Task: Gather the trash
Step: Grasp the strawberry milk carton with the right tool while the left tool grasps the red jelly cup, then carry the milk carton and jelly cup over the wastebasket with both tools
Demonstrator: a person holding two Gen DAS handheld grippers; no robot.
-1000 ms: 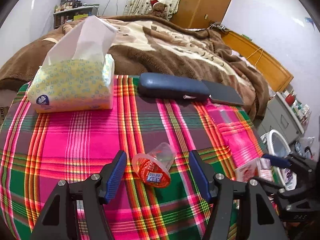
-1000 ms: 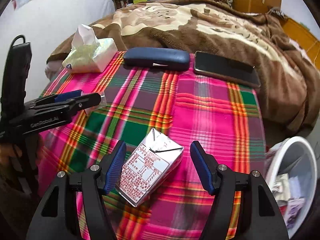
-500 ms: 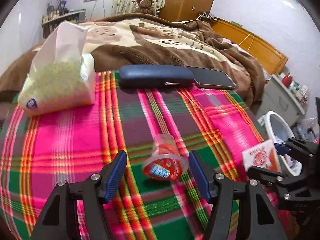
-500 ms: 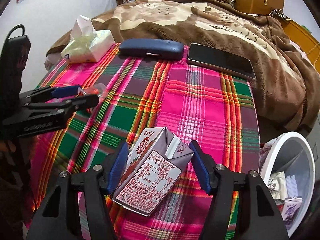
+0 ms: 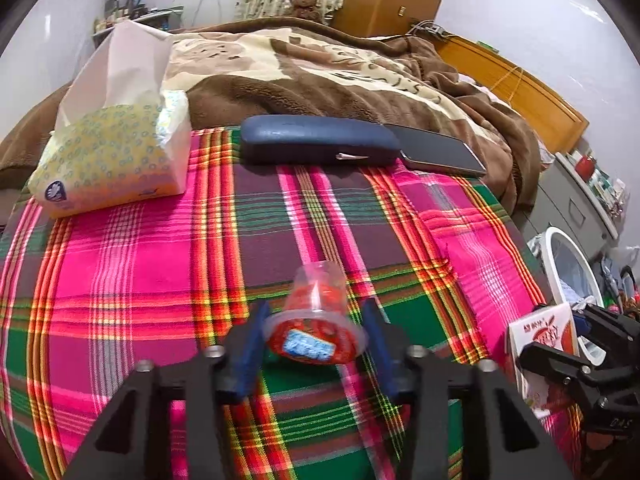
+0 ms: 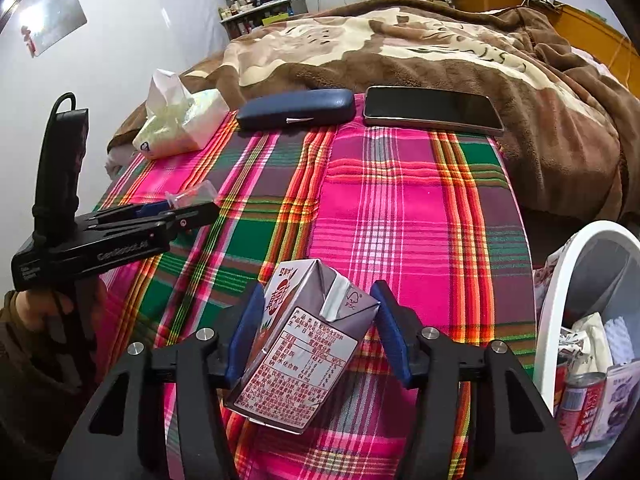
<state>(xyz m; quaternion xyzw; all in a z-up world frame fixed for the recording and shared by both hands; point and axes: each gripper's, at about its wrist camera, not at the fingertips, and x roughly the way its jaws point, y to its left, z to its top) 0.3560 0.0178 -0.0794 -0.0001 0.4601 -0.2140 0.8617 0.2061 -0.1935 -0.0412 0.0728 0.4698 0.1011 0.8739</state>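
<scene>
The left gripper (image 5: 314,338), jaws just closing, pinches the rim of a clear plastic cup with red label (image 5: 316,320) lying on the plaid cloth (image 5: 140,256). The right gripper (image 6: 318,332), jaws likewise closing, clamps a grey drink carton (image 6: 304,348); a white bin (image 6: 560,292) sits to its right.

You see a desk (image 5: 132,264) covered in pink, green and orange plaid cloth, pushed up against a bed (image 5: 304,68) with a brown blanket. Along its far edge lie a tissue pack (image 5: 112,160), a dark blue glasses case (image 5: 316,140) and a black phone (image 5: 440,152), case and phone touching. Nearer you, a clear jelly cup (image 5: 316,320) lies on its side, and a tilted grey drink carton (image 6: 304,344) rests there too.
</scene>
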